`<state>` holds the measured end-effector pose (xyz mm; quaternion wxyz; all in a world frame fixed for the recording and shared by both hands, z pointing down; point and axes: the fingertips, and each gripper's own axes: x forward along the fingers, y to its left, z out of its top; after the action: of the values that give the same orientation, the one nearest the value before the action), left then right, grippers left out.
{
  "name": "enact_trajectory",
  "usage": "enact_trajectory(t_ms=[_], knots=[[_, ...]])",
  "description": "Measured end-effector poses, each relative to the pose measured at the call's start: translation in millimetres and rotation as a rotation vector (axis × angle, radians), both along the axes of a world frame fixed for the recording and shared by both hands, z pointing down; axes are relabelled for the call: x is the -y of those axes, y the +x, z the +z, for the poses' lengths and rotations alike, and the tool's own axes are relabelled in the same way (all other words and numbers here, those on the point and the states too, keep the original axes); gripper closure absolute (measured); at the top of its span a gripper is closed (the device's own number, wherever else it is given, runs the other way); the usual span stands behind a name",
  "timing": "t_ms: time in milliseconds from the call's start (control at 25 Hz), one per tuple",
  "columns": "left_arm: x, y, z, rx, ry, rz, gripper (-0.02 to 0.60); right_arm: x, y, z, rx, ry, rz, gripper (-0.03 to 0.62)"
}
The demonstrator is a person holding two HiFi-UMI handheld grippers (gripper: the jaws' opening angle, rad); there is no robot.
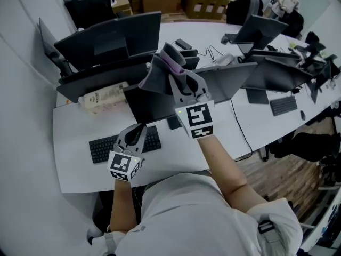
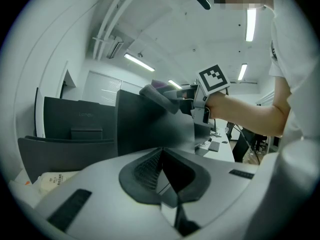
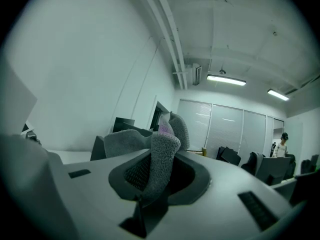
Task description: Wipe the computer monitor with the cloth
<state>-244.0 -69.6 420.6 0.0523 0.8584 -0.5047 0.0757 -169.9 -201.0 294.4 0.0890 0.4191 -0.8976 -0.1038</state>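
My right gripper (image 1: 180,73) has its jaws pinching the grey cloth (image 1: 155,78). The cloth sticks out long-ways past the jaws, pointing away from me, and lies at the top edge of the monitor (image 1: 226,81). My left gripper (image 1: 136,134) has its jaws pressed together on nothing, low over the keyboard (image 1: 101,147) on the counter (image 1: 74,135).

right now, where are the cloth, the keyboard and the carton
cloth (image 1: 155,78), head view, on its grey fold at the left
keyboard (image 1: 101,148), head view, on the keys at its left end
carton (image 1: 104,97), head view, on its printed side
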Motion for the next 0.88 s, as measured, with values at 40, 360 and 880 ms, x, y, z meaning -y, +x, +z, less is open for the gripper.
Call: enact_trajectory(t_ms=[40,360,880], knots=[[1,6,0,0.002,-0.001,0.001,0.58,3,6,0,-0.003,-0.003,0.003,0.52],[12,57,4,0.019,-0.018,0.026,0.58,21,55,1,-0.016,-0.015,0.02,0.518],[31,112,10,0.034,-0.041,0.059,0.58,50,130,4,-0.01,-0.003,0.086,0.519]])
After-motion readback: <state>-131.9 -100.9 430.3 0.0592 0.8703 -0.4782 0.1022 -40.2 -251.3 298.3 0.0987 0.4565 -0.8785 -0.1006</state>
